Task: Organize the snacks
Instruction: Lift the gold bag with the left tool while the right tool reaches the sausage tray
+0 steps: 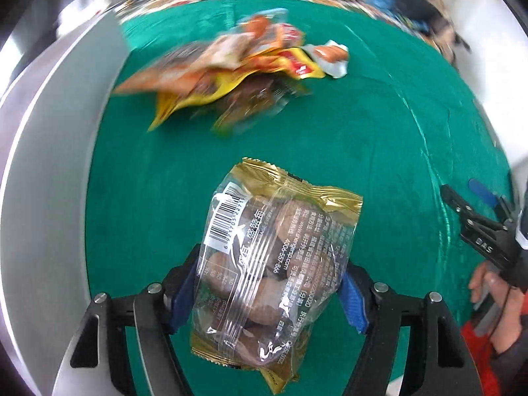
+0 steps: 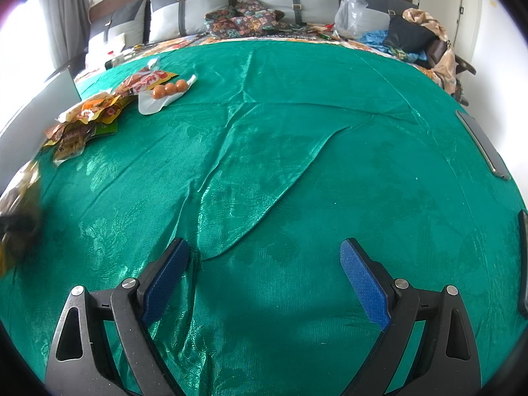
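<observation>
While your left gripper [image 1: 264, 283] clamps the clear gold-edged snack packet [image 1: 274, 264], the snack pile [image 1: 231, 72] lies at twelve o'clock on the green cloth [image 1: 363, 132]; your right gripper [image 2: 264, 264] stands apart, holding nothing.

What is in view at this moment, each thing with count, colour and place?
clear gold-edged snack packet: one, brown round pieces inside, between the left gripper's blue pads
snack pile: several packets, orange, yellow and brown, far left on the cloth
egg pack: one, white wrapper with three brown eggs, beside the pile
green cloth: one, shiny, wrinkled, covering the bed
pillows: several, grey, against the headboard
clear plastic bag: one, far right by the pillows
patterned fabric: dark floral heap, at the pillows
left gripper: black, blue pads, jaws closed on the packet
right gripper: black, blue pads, jaws open, nothing between them, over bare cloth
hand: one, holding the right gripper, red sleeve
</observation>
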`<state>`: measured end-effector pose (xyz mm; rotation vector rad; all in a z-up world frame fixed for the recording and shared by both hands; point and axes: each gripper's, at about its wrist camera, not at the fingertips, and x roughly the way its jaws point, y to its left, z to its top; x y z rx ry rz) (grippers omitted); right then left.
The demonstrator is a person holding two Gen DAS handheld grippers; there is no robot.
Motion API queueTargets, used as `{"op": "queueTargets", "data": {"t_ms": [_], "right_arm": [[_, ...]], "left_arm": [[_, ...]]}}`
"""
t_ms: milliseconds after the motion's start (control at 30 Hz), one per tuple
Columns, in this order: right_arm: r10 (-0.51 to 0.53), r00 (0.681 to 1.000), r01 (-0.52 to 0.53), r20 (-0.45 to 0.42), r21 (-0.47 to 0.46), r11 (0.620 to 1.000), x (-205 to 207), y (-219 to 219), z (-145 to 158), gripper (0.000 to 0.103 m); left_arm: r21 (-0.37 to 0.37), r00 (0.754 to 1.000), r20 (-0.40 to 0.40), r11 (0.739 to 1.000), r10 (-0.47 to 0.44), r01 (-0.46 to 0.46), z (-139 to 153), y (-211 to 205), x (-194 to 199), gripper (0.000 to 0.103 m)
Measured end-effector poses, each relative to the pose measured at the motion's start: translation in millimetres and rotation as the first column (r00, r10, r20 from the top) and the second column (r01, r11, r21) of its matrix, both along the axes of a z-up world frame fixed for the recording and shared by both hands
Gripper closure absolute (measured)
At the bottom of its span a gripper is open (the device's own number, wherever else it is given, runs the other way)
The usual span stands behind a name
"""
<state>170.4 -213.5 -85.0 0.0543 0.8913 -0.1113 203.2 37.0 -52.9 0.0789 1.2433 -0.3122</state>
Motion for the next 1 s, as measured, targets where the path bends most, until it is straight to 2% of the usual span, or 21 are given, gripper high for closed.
{"op": "queueTargets", "data": {"t_ms": [67, 100, 167, 267, 300, 367, 433, 500, 667, 1000], "right_arm": [[0.0, 1.0, 0.0, 0.0, 0.0, 1.0, 0, 0, 0, 0.008], [0.0, 1.0, 0.0, 0.0, 0.0, 1.0, 0, 0, 0, 0.008], [0.0, 1.0, 0.0, 0.0, 0.0, 1.0, 0, 0, 0, 0.008], [0.0, 1.0, 0.0, 0.0, 0.0, 1.0, 0, 0, 0, 0.008], [0.0, 1.0, 0.0, 0.0, 0.0, 1.0, 0, 0, 0, 0.008], [0.0, 1.0, 0.0, 0.0, 0.0, 1.0, 0, 0, 0, 0.008], [0.0, 1.0, 0.0, 0.0, 0.0, 1.0, 0, 0, 0, 0.008], [0.0, 1.0, 0.0, 0.0, 0.0, 1.0, 0, 0, 0, 0.008], [0.001, 1.0, -0.001, 0.001, 0.0, 1.0, 0, 0, 0, 0.008], [0.024, 1.0, -0.024, -0.013, -0.002, 1.0, 2, 5, 1, 0.009]], "left_arm": [[0.024, 0.999, 0.04, 0.999, 0.027, -0.028, -2, 6, -11, 0.025], [0.037, 0.998, 0.058, 0.999, 0.025, -0.027, -3, 7, -16, 0.018], [0.074, 0.997, 0.078, 0.997, 0.006, -0.012, -9, 6, -22, 0.013], [0.126, 0.996, 0.08, 0.992, -0.031, 0.021, -24, 4, -21, 0.013], [0.13, 0.995, 0.09, 0.991, -0.035, 0.023, -27, 4, -22, 0.006], [0.12, 0.994, 0.113, 0.993, -0.001, -0.013, -30, 13, -22, 0.0], [0.056, 0.992, 0.112, 0.997, 0.054, -0.061, -34, 25, -20, 0.0], [0.048, 0.982, 0.163, 0.993, 0.095, -0.104, -35, 31, -23, 0.0], [0.022, 0.959, 0.259, 0.991, 0.119, -0.129, -38, 35, -36, 0.0], [0.014, 0.949, 0.292, 0.991, 0.123, -0.132, -39, 39, -41, 0.0]]}}
